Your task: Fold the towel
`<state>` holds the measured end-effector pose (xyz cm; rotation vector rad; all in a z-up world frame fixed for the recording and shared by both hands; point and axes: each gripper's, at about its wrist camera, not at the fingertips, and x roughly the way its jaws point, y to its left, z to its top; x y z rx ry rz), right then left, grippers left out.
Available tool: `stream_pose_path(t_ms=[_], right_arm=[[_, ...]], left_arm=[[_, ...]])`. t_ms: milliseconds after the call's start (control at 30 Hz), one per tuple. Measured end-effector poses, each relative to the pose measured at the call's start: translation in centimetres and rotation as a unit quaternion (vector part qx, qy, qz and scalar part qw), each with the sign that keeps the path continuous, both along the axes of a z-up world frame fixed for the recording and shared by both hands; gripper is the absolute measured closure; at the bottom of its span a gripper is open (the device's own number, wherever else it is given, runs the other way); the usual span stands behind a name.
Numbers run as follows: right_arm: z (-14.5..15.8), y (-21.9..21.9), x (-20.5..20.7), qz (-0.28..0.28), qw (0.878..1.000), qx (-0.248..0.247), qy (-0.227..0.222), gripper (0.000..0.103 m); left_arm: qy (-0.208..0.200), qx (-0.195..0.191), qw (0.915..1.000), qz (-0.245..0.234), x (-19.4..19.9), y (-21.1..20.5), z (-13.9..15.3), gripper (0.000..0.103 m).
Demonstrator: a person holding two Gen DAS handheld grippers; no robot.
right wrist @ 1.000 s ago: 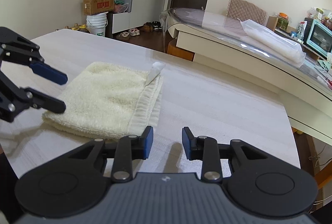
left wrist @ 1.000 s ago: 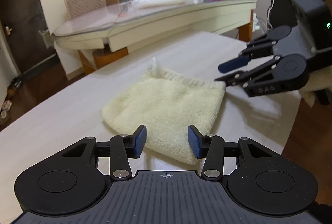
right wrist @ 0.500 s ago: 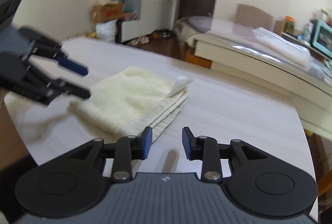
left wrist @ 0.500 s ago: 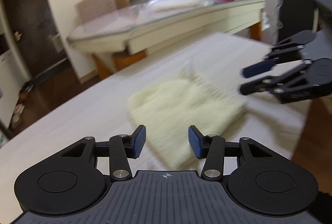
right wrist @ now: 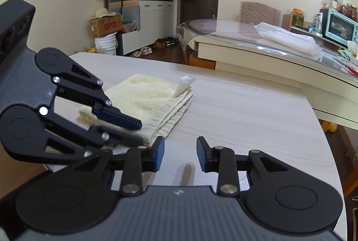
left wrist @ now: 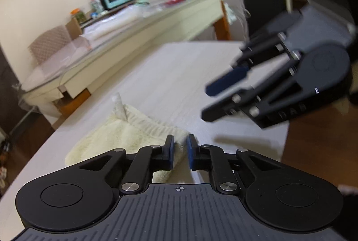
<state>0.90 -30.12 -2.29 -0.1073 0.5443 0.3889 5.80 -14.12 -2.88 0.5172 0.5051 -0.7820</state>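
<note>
Towel [right wrist: 147, 100] lies folded into a thick pad at table's [right wrist: 246, 111] near left corner, ribbed hem running near-to-far along its right side, white tag [right wrist: 184, 85] at far right corner. Left gripper [right wrist: 136, 131] is nearer: jaws closing over the near right corner, cloth between the pads. Right gripper [right wrist: 180, 155] hangs just right of the hem, jaws part open, empty. Bare table right and far; table edge close on near left

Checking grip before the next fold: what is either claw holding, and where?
The left claw is closing on the near corner of the folded cream terry towel. The right claw holds nothing.
</note>
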Motion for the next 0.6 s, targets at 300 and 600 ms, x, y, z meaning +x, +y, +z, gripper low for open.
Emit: stream_pose_path(t_ms=[300, 600], right_arm=[[0.4, -0.2, 0.2, 0.0, 1.0, 0.012, -0.007, 0.068], [0.6, 2.9, 0.9, 0.054, 0.998, 0.009, -0.014, 0.068]], left_arm=[[0.009, -0.015, 0.9997, 0.017, -1.4, 1.1, 0.3, 0.073], [0.039, -0.051, 0.9818, 0.179, -1.4, 8.6, 0.2, 0.081]])
